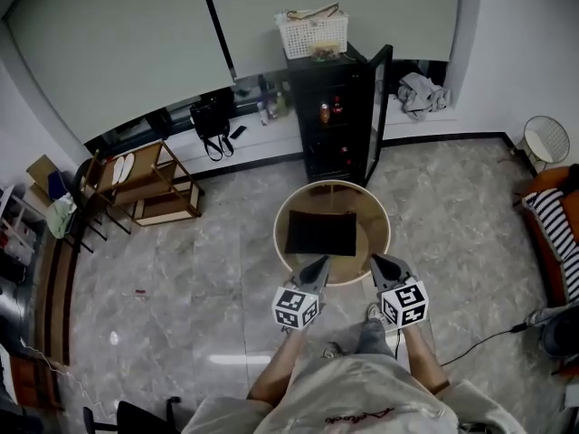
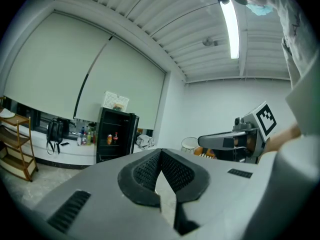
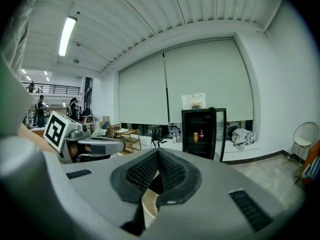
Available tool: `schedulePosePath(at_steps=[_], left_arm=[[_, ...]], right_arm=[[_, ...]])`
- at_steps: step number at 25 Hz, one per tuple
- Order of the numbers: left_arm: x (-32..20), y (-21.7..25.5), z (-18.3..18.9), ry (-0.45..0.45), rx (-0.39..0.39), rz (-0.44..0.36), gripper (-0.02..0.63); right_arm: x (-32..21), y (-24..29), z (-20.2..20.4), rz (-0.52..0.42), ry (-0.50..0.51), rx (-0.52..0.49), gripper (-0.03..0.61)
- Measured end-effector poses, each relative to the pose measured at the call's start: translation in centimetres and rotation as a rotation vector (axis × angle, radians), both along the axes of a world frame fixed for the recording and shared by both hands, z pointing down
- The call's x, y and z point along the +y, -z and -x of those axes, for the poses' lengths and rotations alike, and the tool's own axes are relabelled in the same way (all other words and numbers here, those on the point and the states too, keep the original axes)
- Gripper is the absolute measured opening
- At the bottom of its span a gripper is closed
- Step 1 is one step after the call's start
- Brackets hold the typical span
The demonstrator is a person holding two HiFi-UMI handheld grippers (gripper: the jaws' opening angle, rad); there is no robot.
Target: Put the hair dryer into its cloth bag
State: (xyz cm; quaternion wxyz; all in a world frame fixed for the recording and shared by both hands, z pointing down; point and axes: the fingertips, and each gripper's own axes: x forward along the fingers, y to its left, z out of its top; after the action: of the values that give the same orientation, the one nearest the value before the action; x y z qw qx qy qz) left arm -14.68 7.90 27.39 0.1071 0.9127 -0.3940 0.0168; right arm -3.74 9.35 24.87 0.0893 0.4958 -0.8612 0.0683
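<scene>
Black flat cloth bag (image 1: 321, 233) lies centred on the round wooden bench (image 1: 374, 229). Left gripper (image 1: 318, 266) and right gripper (image 1: 379, 263) hover at the bench's near edge, left and right of the bag, touching nothing. Jaws on both are closed and empty. A black cabinet (image 1: 339, 125) stands beyond the far side.

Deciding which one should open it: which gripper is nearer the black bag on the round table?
Left. The left gripper points at the near edge of the black bag; the right gripper sits off its near right corner, slightly farther.
</scene>
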Motion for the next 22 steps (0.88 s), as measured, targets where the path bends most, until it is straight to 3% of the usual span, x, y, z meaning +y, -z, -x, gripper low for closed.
schedulePosePath(at_steps=[11, 22], left_arm=[[2.3, 0.0, 0.1, 0.009, 0.008, 0.003, 0.029], [2.5, -0.1, -2.7, -0.002, -0.012, 0.003, 0.029]], right_arm=[[1.9, 0.5, 0.4, -0.021, -0.005, -0.002, 0.028], [1.2, 1.2, -1.5, -0.039, 0.002, -0.020, 0.028]])
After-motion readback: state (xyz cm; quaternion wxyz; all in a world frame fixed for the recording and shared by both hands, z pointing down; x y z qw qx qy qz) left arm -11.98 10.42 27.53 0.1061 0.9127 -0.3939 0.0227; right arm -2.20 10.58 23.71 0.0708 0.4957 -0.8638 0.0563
